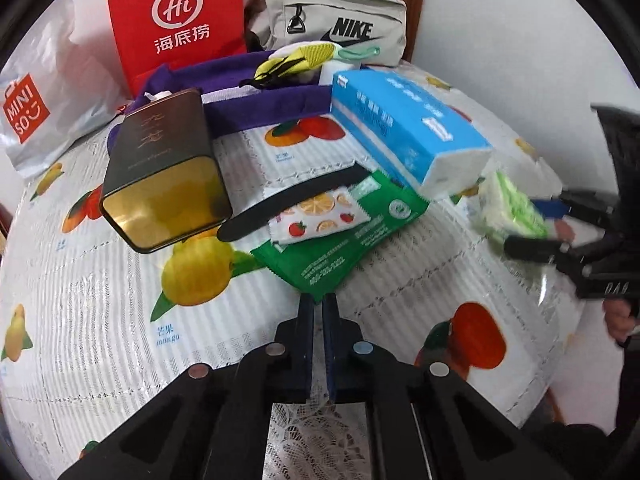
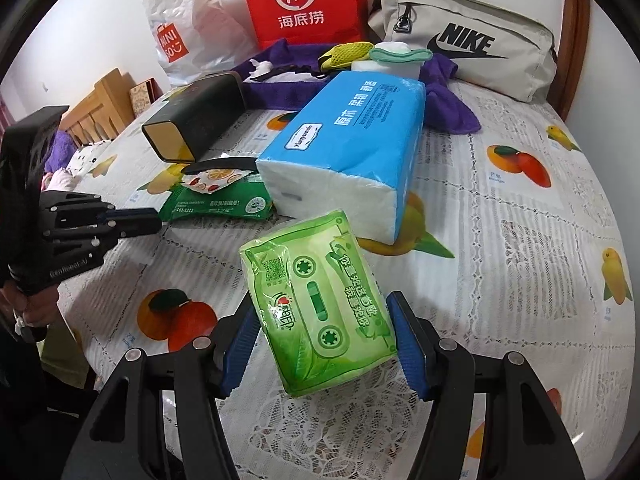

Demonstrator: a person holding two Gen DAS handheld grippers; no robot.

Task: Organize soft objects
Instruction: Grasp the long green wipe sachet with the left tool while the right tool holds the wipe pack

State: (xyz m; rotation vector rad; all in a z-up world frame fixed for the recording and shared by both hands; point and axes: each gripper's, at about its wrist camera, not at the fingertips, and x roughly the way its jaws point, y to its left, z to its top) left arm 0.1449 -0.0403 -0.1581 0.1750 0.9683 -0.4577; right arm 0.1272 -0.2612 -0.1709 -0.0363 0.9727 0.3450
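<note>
Left to right. Left of the left claw (image 1: 318, 304) lies the dark tin (image 1: 164, 168), on its side on the fruit-print bed cover (image 1: 100, 300), well clear of the claw. The left claw's jaws are pinched together on the near corner of the green wipes packet (image 1: 340, 240). A small fruit-print sachet (image 1: 316, 216) and a black strip (image 1: 292, 200) rest loose on that packet, and the blue tissue pack (image 1: 404, 128) overlaps its far edge. Risk: pulling the packet by one thin corner may slip the film out of the grip, tip the sachet off, or drag the blue pack along.

Further right, the right claw (image 2: 324, 344) grips the green cassette-print tissue pack (image 2: 320, 312) — tilted, held across its lower half. Risk: the soft pack may sag or twist out of the pads, since most of it overhangs ahead of them.
</note>
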